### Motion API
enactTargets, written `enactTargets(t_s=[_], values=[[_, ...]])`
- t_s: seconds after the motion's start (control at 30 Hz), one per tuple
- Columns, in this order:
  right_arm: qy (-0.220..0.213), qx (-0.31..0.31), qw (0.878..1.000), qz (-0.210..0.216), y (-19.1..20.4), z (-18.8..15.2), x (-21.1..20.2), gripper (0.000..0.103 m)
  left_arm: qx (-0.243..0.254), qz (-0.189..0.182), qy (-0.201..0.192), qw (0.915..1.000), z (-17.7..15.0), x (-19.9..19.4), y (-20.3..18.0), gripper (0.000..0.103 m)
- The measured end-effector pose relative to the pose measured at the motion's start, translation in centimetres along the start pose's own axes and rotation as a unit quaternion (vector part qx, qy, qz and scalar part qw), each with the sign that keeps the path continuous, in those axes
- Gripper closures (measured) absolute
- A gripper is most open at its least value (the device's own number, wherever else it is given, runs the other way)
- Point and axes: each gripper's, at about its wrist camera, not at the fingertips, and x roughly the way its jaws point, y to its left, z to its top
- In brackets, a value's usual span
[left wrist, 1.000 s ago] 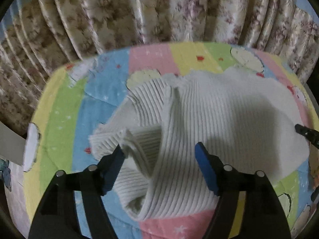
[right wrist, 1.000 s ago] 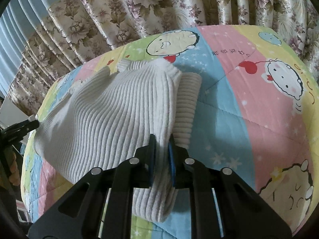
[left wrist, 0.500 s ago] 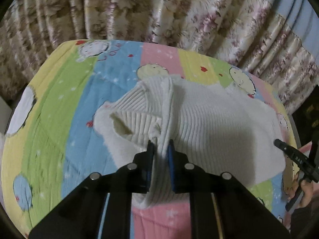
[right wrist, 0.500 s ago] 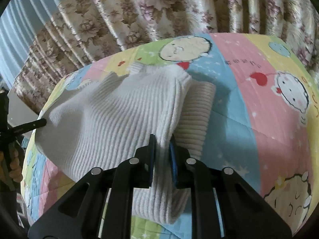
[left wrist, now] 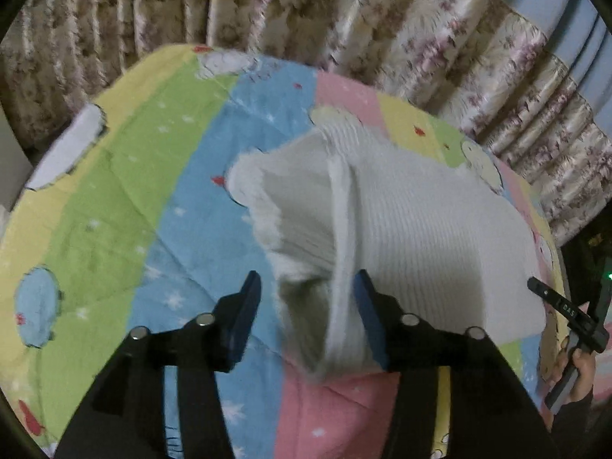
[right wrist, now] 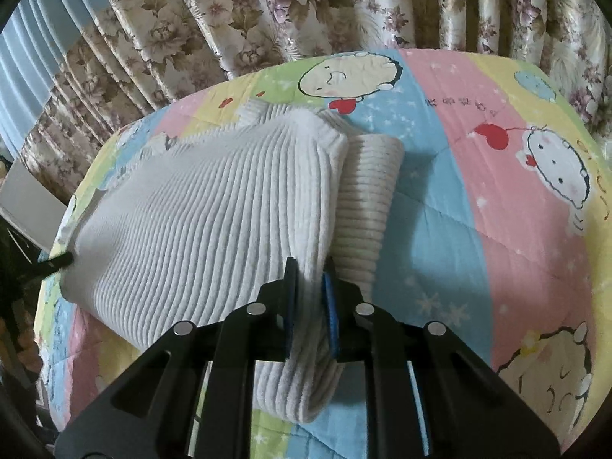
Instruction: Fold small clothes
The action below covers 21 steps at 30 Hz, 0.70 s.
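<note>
The white ribbed sweater [right wrist: 214,210] looks soft, thick and floppy. The right gripper [right wrist: 309,294] pinches its hem; the left gripper's [left wrist: 306,306] fingers have just spread, straddling a raised fold, best regripped.

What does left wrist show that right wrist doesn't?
Left wrist only: the left gripper, whose jaws have just been opening and stand apart around a raised fold of the white ribbed sweater, plus a hand holding the right gripper at the frame's right edge.

Right wrist only: the right gripper shut on the sweater's edge, a rolled ribbed cuff beside it, and the quilt's cartoon faces seen sharply.

Both: sweater, pastel striped quilt, floral curtains.
</note>
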Motion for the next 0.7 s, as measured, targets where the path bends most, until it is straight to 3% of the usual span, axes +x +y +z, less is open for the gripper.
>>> enactTargets(t_s=[0.13, 0.23, 0.3, 0.37, 0.57, 0.63, 0.67, 0.7], values=[[-0.007, 0.013, 1.000, 0.021, -0.3, 0.2, -0.5, 0.082, -0.011, 0.002, -0.009, 0.9999, 0.8, -1.8, 1.7, 0.046], [-0.019, 0.018, 0.999, 0.028, -0.5, 0.4, -1.5, 0.069, 0.014, 0.017, -0.019, 0.9996, 1.6, -2.5, 1.4, 0.044], [-0.029, 0.024, 0.999, 0.029, -0.9, 0.8, -2.1, 0.067, 0.037, 0.021, -0.020, 0.9989, 2.5, -2.1, 0.3, 0.044], [-0.038, 0.036, 0.998, 0.030, -1.4, 1.2, -2.4, 0.062, 0.065, 0.011, -0.009, 0.9978, 3.4, -1.0, -1.5, 0.039], [-0.038, 0.053, 0.997, 0.032, -2.1, 3.6, -1.0, 0.060, 0.126, 0.005, 0.033, 0.9915, 5.5, 5.4, -6.1, 0.039], [-0.037, 0.039, 0.998, 0.033, -1.3, 4.4, -0.4, 0.060, 0.130, 0.020, 0.050, 0.9900, 5.7, 7.5, -6.8, 0.048], [-0.033, 0.034, 0.998, 0.032, -1.2, 4.6, 0.0, 0.060, 0.134, 0.036, 0.056, 0.9888, 5.8, 8.4, -7.0, 0.063], [-0.028, 0.027, 0.999, 0.025, -0.8, 4.9, 0.6, 0.060, 0.137, 0.046, 0.054, 0.9881, 5.8, 8.7, -7.0, 0.067]])
